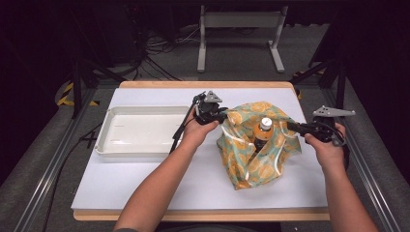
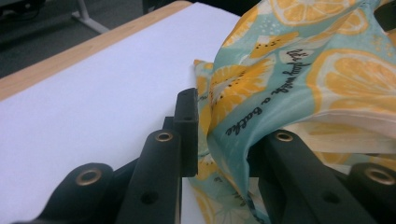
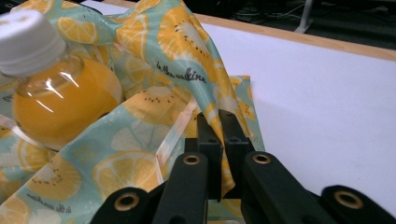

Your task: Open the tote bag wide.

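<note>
A teal cloth bag (image 1: 244,159) printed with orange slices stands on the white table top, right of centre. Inside it is an upright bottle of orange drink (image 1: 263,129) with a white cap. My left gripper (image 1: 223,117) is shut on the bag's left rim, and my right gripper (image 1: 291,127) is shut on its right rim, so the mouth is held wide between them. In the left gripper view the cloth (image 2: 261,93) bunches between the jaws of that gripper (image 2: 219,140). In the right gripper view the gripper (image 3: 219,126) pinches a fold of the bag (image 3: 140,163) beside the bottle (image 3: 60,102).
A shallow white tray (image 1: 109,145) lies on the left part of the table, close to my left hand. The white mat (image 1: 159,183) has a wooden edge around it. A grey metal stand (image 1: 239,21) and cables are on the floor beyond the table.
</note>
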{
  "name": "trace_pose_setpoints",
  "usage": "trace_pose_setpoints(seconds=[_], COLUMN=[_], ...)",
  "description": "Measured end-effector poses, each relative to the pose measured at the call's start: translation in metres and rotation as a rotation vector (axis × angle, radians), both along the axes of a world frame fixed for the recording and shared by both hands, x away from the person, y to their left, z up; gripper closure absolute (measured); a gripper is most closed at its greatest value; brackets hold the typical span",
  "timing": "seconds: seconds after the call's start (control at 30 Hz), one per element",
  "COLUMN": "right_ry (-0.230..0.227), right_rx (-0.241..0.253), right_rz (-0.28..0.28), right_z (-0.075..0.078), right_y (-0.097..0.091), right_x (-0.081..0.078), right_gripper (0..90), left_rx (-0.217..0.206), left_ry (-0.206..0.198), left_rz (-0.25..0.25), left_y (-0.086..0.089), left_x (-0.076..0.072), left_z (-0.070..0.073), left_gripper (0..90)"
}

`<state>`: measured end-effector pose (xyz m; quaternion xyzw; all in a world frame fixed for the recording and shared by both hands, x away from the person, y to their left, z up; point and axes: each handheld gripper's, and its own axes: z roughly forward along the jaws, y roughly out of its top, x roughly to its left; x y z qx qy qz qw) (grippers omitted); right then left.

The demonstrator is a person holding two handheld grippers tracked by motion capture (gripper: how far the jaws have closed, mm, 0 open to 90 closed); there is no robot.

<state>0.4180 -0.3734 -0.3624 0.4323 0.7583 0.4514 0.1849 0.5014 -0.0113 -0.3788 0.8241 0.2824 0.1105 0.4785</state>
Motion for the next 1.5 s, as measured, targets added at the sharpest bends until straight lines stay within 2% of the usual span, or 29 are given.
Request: trace_pose_setpoints(seconds=[0.23,0.63,0.8,1.1,1.27,1.5], right_ry=[0.025,0.058,0.075,0.092,0.101,0.136], right_rx=[-0.007,-0.019,-0.042,-0.054,-0.058,-0.063], right_rz=[-0.013,-0.022,-0.030,-0.040,-0.045,-0.049], right_z=[-0.012,-0.023,-0.028,-0.036,-0.041,-0.050], right_y=[-0.002,-0.005,-0.006,-0.008,-0.009,-0.013], right_x=[0.002,0.002,0.002,0.001,0.001,0.000], right_gripper=[89.2,89.3,89.2,89.2,89.2,89.2], left_rx=[0.038,0.052,0.084,0.106,0.131,0.156], left_ry=[0.022,0.046,0.058,0.076,0.073,0.096], left_rz=[0.007,0.004,-0.001,0.004,0.000,-0.003], left_y=[-0.003,-0.005,-0.008,-0.011,-0.014,-0.017], left_x=[0.001,0.000,0.001,0.000,-0.001,-0.003], left_z=[-0.012,-0.023,-0.029,-0.038,-0.039,-0.041], left_gripper=[74.9,74.9,75.0,75.0,75.1,75.1])
